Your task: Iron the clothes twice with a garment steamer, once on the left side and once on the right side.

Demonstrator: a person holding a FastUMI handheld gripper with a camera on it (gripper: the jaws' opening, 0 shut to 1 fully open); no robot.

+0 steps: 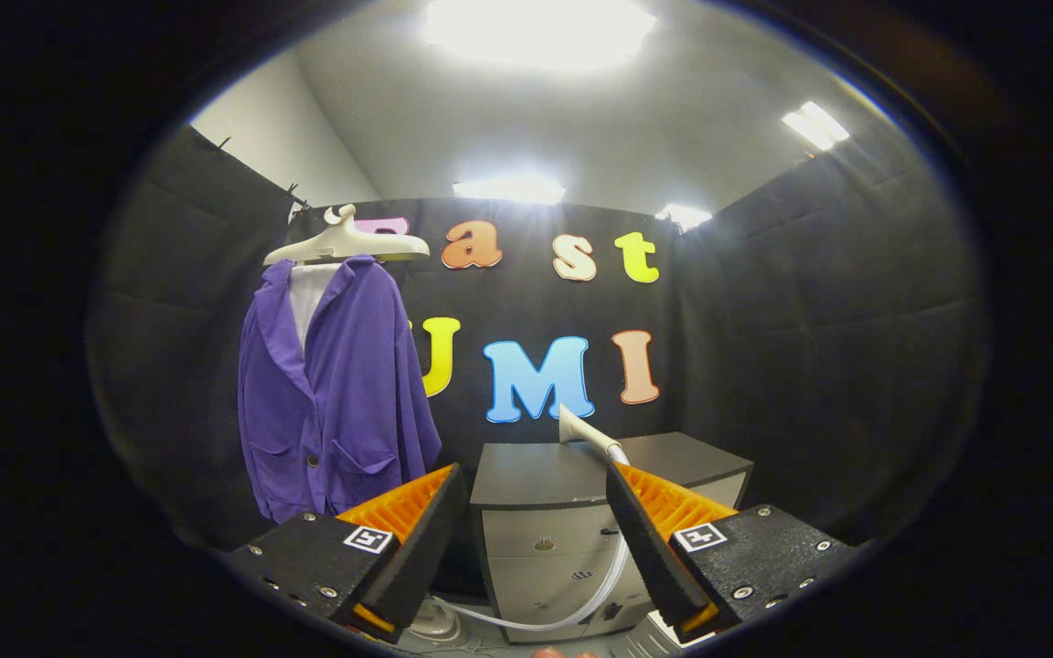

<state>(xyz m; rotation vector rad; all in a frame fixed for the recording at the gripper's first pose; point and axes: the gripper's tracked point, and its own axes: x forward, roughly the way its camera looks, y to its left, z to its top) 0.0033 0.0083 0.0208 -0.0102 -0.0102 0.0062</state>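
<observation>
Gripper (536, 512) fingers spread wide, nothing between them. Beyond them, a dark-topped cabinet (526, 475) with pale drawer fronts. Garment steamer head (581, 429) sits near the cabinet top's right-front part, just above the right finger, nozzle tilted up-left. Its clear hose (604, 585) drops down the cabinet front and loops to a base (435, 626) on the floor. Purple jacket (335, 393) hangs on a cream hanger (348, 245) left of the cabinet, against the black booth wall (810, 366), well apart from the fingers.
</observation>
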